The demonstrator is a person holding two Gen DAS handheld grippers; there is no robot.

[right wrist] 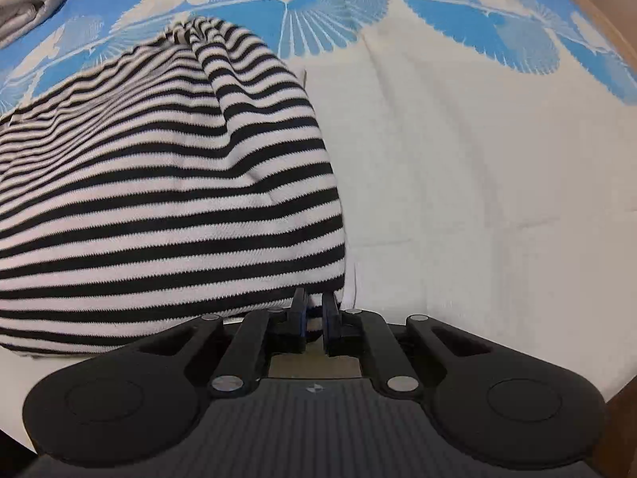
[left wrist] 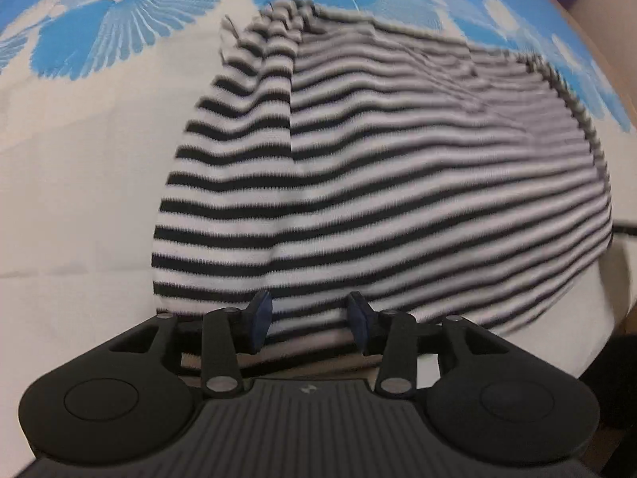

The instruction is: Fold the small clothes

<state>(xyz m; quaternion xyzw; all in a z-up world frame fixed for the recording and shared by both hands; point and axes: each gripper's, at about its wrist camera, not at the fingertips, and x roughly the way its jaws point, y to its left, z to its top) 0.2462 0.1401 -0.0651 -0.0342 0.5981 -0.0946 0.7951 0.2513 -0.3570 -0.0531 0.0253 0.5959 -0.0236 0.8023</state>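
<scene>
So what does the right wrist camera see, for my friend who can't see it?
A black-and-white striped garment lies on a white and blue patterned cloth. The right gripper pinches its near corner, fingers shut on the fabric.

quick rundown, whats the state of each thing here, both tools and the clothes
left tool: open, pads apart over the garment's near edge, not pressing it
right tool: shut on the near corner of the striped garment
striped garment: folded over, lying on the bedsheet
bedsheet: spread flat, lightly creased
</scene>
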